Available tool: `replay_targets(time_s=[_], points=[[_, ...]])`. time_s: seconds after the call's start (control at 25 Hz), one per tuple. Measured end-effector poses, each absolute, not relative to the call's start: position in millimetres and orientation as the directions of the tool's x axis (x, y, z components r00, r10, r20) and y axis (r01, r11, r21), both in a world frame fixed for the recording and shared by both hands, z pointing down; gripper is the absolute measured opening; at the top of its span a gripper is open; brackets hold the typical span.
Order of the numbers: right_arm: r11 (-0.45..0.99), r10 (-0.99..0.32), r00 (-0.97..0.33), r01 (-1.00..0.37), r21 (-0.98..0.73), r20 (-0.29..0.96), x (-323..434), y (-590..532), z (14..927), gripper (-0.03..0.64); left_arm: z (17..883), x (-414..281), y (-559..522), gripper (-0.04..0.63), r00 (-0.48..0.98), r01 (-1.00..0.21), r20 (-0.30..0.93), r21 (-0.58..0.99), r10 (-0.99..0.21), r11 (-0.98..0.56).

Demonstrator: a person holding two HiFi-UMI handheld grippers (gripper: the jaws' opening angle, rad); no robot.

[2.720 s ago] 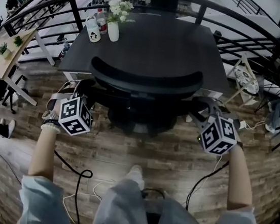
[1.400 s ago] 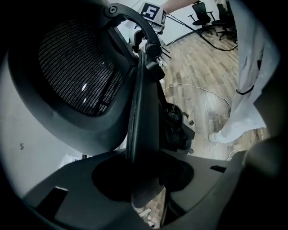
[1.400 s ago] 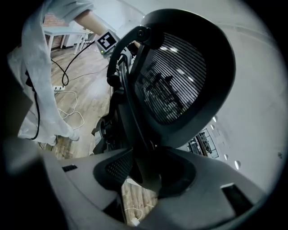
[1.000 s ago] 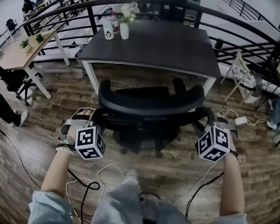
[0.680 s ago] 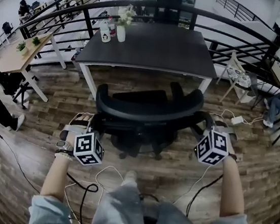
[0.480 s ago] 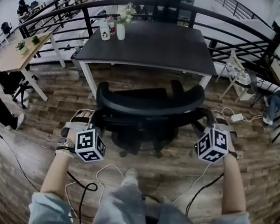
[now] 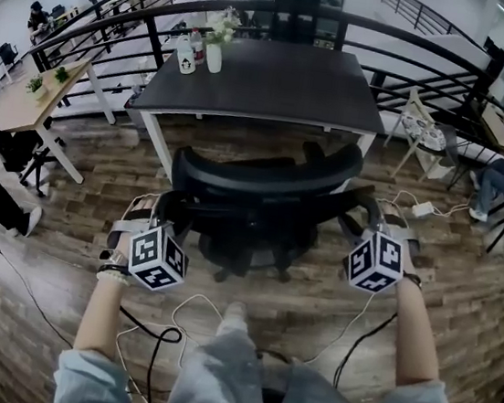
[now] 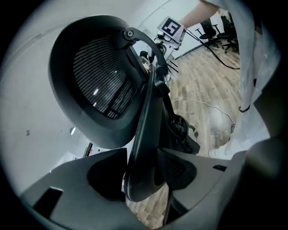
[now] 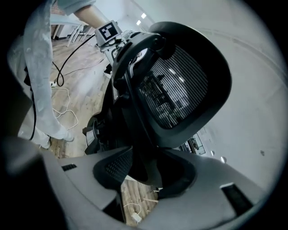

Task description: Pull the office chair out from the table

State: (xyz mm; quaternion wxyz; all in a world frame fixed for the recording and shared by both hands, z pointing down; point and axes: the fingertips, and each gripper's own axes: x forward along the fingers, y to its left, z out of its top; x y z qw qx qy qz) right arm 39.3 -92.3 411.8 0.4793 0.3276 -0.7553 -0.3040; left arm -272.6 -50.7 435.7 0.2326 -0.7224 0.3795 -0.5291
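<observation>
Behind the fingers, a white cable is lying looped on the floor. The left gripper is opening its jaws around one back-frame edge of the office chair. The right gripper is seemingly clamping the opposite edge. Beyond the fingers, the chair is standing clear of the table. Pulling one-sided risks swivelling it, and the casters could snag the cable.
</observation>
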Motion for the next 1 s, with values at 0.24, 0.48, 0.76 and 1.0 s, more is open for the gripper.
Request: replay_targets(time_s=[0.24, 0.48, 0.76, 1.0], points=[[0.599, -0.789, -0.403, -0.331, 0.73, 0.464, 30.4, -67.5, 393.6, 0.123, 411.8, -264.3, -36.3, 0.201, 0.198, -0.417, 0.51, -0.729, -0.837, -0.542], [0.582, -0.801, -0.487, -0.493, 0.647, 0.349, 16.9, -40.5, 367.0, 0.066, 374.1, -238.0, -18.9, 0.181, 0.296, -0.544, 0.377, -0.688, -0.877, -0.48], [0.56, -0.815, -0.536, -0.63, 0.538, 0.222, 10.2, -4.6, 331.2, 0.006, 324.4, -200.2, 12.8, 0.108, 0.418, -0.686, 0.212, -0.564, -0.884, -0.459], [0.578, -0.809, -0.556, -0.697, 0.425, 0.19, -2.4, 21.7, 323.7, 0.005, 300.2, -183.0, 31.5, 0.016, 0.447, -0.748, 0.142, -0.482, -0.883, -0.456]])
